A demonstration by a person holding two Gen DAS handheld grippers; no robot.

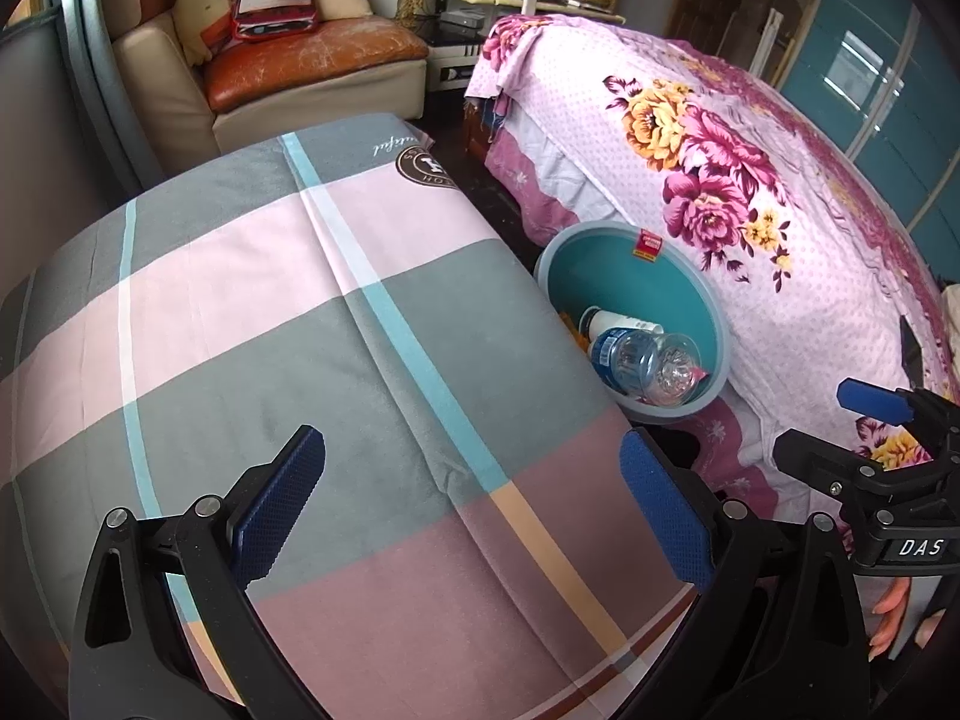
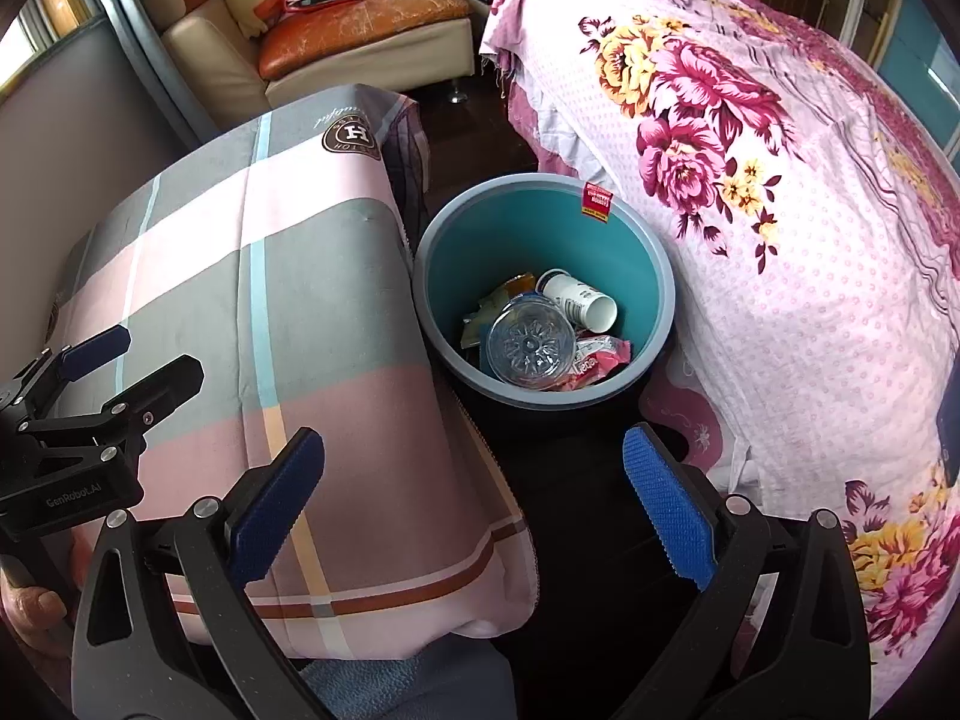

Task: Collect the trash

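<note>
Trash is sitting inside a teal bin w/ a grey-blue rim, which is standing on the dark floor, squeezed between a plaid-covered cushion and a bed under a floral bedspread. In the bin: a clear plastic bottle lying w/ its base facing up, a white paper cup tipped on its side just beside it, a red-pink wrapper touching the bottle, plus yellow-green scraps at the back. A red sticker is showing on the bin's inner wall near the rim.

Right gripper is hanging above the near side of the bin, jaws spread wide, holding nothing. Left gripper is hovering over the plaid cushion, jaws also spread wide & empty; bin lies to its right. A person's fingers are showing at the right gripper's handle in the left wrist view. Beige sofa w/ an orange seat is sitting well apart at the back.
</note>
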